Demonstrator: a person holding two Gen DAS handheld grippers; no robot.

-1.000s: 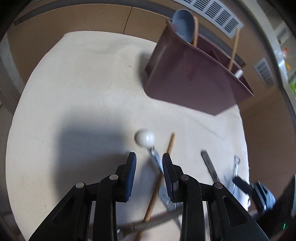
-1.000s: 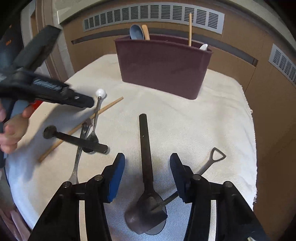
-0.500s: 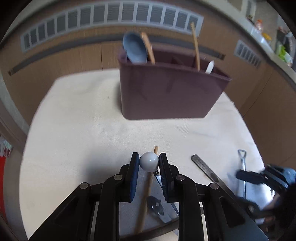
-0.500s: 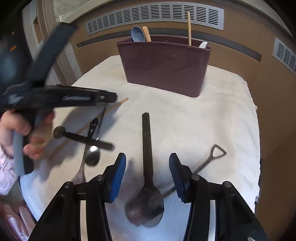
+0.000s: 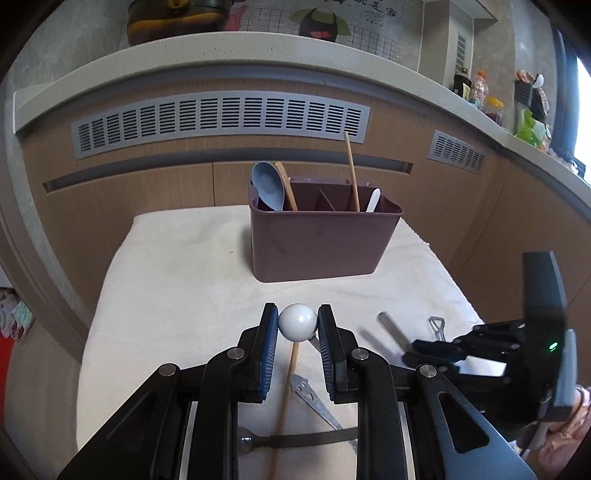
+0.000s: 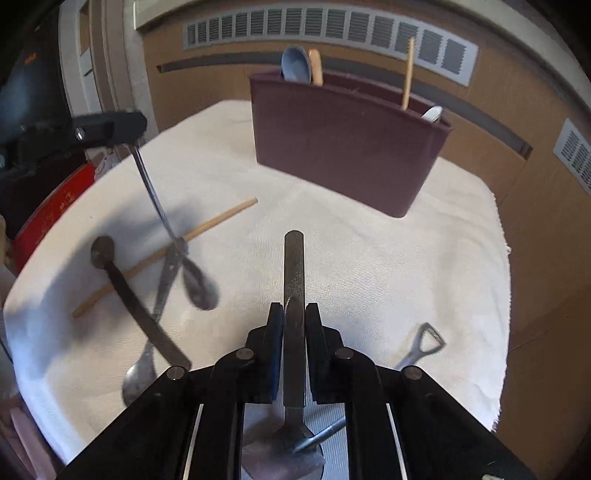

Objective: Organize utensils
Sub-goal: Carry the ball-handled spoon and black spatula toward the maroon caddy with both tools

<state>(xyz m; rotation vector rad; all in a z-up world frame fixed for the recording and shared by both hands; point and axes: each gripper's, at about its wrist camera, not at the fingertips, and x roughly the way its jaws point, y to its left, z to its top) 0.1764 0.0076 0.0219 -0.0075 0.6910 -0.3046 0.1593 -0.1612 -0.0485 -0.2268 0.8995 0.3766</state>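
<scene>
Above the cloth [image 5: 177,280], left tool [image 5: 297,328] pinches a white-knobbed spoon [image 5: 297,322]; right tool [image 6: 294,332] closing on a dark ladle [image 6: 294,266]

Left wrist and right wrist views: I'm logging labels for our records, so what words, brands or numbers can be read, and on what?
Nothing can be read for certain.
Wall poster: a row of characters, too blurred to read.
Bottles on the shelf: labels too small to read.
Red object beside the table: pale marks, unreadable.
Utensil holder: no lettering shows.
</scene>
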